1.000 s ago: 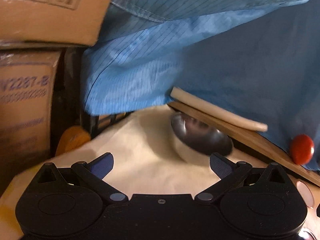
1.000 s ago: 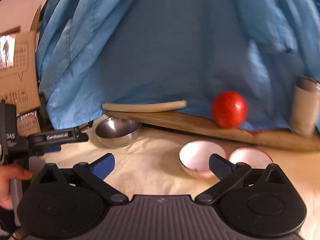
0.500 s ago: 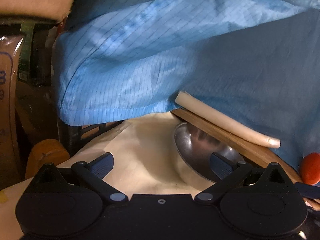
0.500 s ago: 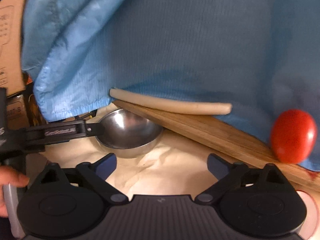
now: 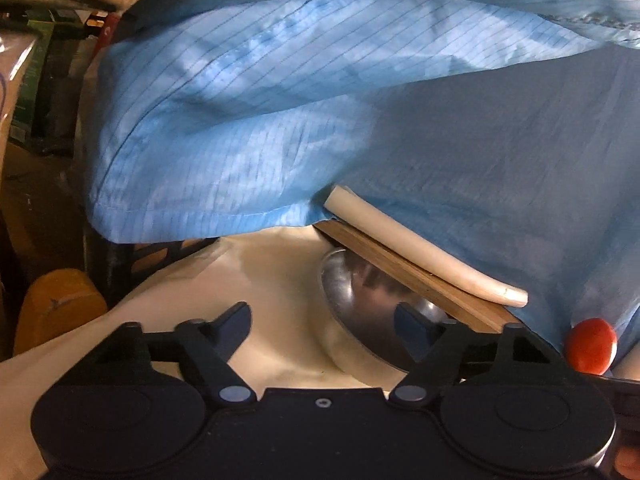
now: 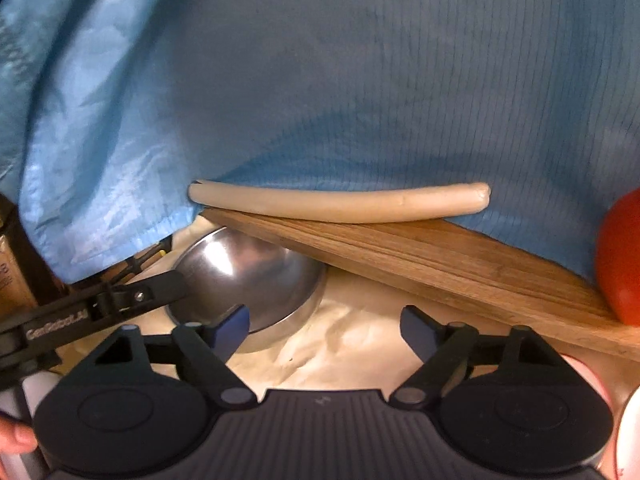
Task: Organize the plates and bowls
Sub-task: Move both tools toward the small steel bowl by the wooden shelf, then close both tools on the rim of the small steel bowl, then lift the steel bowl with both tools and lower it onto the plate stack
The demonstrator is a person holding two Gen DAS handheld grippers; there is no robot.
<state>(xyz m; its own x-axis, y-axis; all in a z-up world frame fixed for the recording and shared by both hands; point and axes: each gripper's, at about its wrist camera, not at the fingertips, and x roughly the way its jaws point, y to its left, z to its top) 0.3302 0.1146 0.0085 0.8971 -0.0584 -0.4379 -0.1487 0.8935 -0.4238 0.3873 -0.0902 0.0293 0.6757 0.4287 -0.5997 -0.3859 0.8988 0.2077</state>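
on the steel bowl [image 6: 244,276] grab. it sits upright on the cloth-covered bench [image 6: 352,344], mouth up, tucked against the wooden board [image 6: 420,256], partly under its near edge. round, so no long axis to align. left gripper [image 5: 322,330] fingers have just been closing, straddling the bowl's rim, not yet pinching. right gripper [image 6: 324,330] fingers also closing but released, nothing between them, just right of the bowl. next, i think: pinch the rim, slide it clear of the board before lifting.

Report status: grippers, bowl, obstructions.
Left gripper closing astride steel bowl rim, not clamped. Right gripper open, closing, empty. Wooden board overhangs bowl.
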